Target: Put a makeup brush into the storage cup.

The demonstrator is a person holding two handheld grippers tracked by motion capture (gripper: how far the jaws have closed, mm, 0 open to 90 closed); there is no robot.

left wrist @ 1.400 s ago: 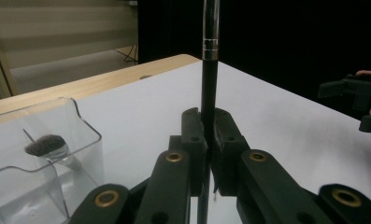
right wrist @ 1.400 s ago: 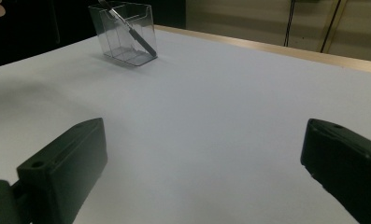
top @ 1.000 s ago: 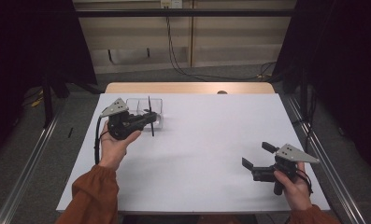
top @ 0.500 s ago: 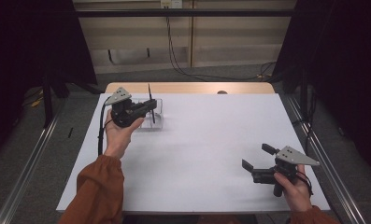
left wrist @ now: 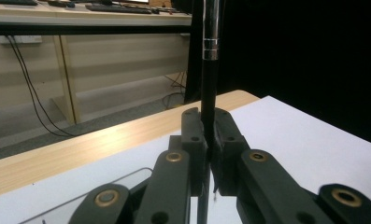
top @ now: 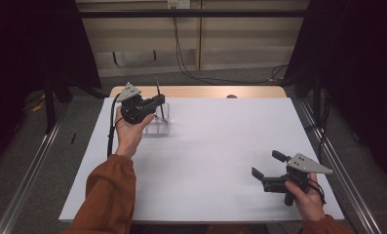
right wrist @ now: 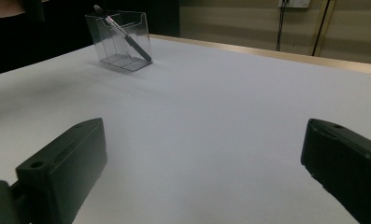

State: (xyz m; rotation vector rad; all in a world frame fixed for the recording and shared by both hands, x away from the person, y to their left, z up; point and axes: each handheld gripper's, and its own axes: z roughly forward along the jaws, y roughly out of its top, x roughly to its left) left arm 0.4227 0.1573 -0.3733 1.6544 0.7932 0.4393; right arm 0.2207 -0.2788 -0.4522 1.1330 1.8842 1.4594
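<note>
Left gripper (top: 152, 103): I see jaws clenched on an upright black pen (left wrist: 209, 84), above the clear holder (top: 158, 124) | Right gripper (top: 269, 171): jaws released, nothing between them, low over the white bench (top: 215, 146) | Holder sits well apart, far ahead of the right jaws

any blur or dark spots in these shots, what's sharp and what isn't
High view: the white table is evenly lit, with black surroundings on both sides. Left gripper view: the pen is fairly sharp, the near jaws soft. Right gripper view: near jaws blurred, the clear holder dim but readable.
</note>
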